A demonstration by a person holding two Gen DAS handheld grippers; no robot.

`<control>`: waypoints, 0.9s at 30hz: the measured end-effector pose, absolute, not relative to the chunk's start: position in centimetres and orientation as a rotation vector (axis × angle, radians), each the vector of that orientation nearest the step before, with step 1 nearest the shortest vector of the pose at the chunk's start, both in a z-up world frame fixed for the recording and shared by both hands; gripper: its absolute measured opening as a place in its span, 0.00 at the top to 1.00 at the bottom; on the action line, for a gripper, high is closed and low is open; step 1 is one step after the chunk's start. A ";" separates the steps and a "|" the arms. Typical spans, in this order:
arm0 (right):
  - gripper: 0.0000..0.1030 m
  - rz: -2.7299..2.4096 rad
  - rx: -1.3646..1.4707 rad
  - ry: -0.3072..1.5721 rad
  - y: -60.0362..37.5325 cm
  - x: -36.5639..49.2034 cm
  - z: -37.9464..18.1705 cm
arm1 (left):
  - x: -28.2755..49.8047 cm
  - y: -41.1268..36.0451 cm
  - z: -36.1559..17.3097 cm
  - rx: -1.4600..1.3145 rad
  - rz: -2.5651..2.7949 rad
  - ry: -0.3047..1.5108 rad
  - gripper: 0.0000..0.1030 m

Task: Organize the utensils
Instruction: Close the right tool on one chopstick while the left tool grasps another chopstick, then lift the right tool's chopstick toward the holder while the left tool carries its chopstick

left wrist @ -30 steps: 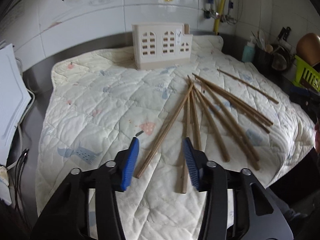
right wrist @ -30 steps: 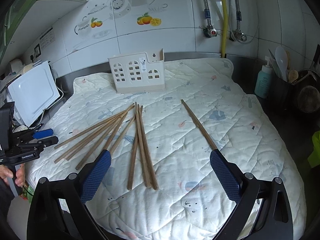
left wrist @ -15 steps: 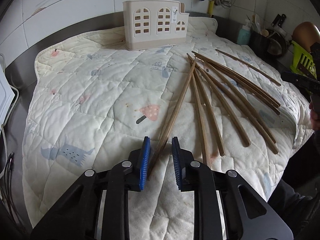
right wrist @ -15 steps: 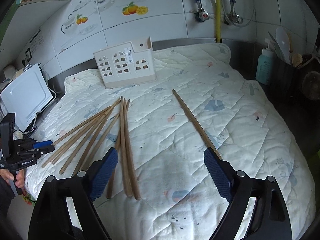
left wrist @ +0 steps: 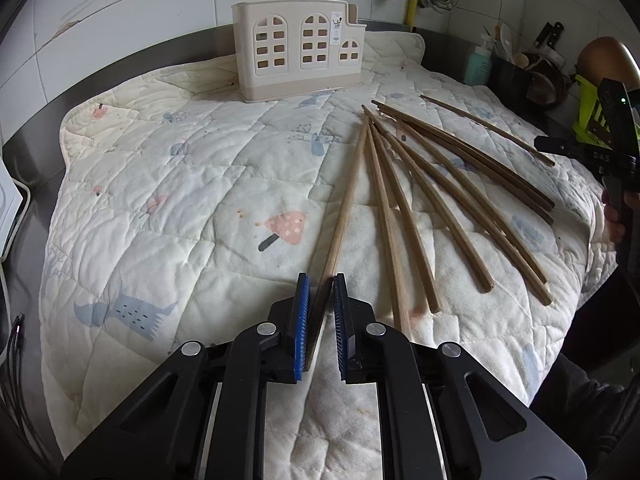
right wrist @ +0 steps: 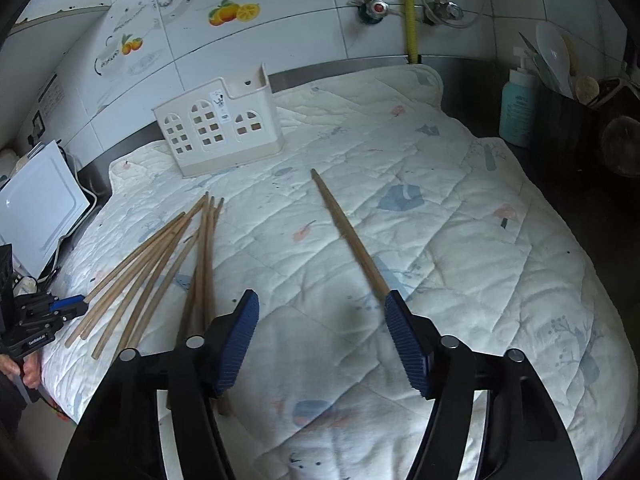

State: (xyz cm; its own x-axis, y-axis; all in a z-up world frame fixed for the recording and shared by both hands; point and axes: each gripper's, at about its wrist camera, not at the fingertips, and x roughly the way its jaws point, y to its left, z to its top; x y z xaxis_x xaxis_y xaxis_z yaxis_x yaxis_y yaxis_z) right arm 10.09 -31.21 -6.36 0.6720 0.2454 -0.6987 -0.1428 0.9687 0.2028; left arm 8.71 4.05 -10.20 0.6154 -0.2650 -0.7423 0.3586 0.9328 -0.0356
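Several long wooden chopsticks [left wrist: 432, 184] lie fanned on a quilted mat [left wrist: 160, 184]. My left gripper [left wrist: 320, 280] is shut on the near end of the leftmost chopstick [left wrist: 346, 204], low at the mat. A cream utensil holder [left wrist: 298, 56] stands at the mat's far edge. In the right wrist view my right gripper [right wrist: 322, 306] is open and empty; a lone chopstick [right wrist: 348, 236] lies by its right finger, and the fan [right wrist: 160, 256] lies to the left. The holder also shows in the right wrist view [right wrist: 220, 128].
A white board [right wrist: 36, 208] leans at the left of the counter. A teal bottle [right wrist: 516, 112] and a dark tub of kitchen tools [right wrist: 568, 120] stand at the right. A green basket [left wrist: 596, 108] sits beyond the mat's right edge.
My left gripper went forward and down and closed on the leftmost chopstick's near end. My right gripper moved forward and lower toward the lone chopstick, still open.
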 end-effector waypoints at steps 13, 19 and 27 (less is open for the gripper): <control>0.71 0.170 0.090 0.830 -32.9 11.7 -7.7 | 9.2 4.1 -10.3 0.091 -0.359 0.856 0.89; 0.82 0.145 0.064 0.833 -33.1 11.8 -8.5 | 8.9 3.5 -10.2 0.093 -0.307 0.846 0.89; 0.94 0.128 0.012 0.767 -32.1 10.1 -6.6 | 8.2 3.2 -9.8 0.067 -0.259 0.826 0.95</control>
